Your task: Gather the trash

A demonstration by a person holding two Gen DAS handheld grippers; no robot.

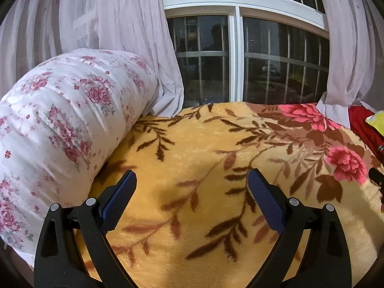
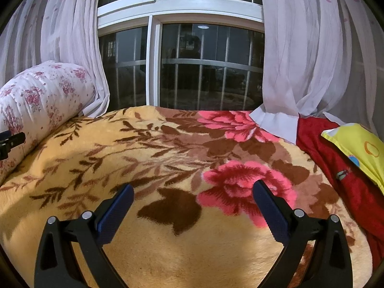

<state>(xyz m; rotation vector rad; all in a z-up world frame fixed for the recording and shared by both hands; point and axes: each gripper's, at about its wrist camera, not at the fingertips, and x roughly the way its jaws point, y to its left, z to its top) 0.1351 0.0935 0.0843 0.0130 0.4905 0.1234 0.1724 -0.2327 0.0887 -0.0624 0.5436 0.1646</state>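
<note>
Both hand-held grippers, left (image 1: 192, 180) and right (image 2: 193, 193), hang open and empty above the blanket (image 2: 168, 252); we see no trash, so we should scan beyond it before reaching.

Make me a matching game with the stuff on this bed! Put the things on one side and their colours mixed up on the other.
Things:
1. blanket
2. rolled quilt
3. small pillow
4. curtain

Colours:
A. bright yellow with little circles
B. pale see-through lilac
C. golden with brown leaves and pink flowers
D. white with small pink roses

Pairs: 1-C, 2-D, 3-A, 4-B
</note>
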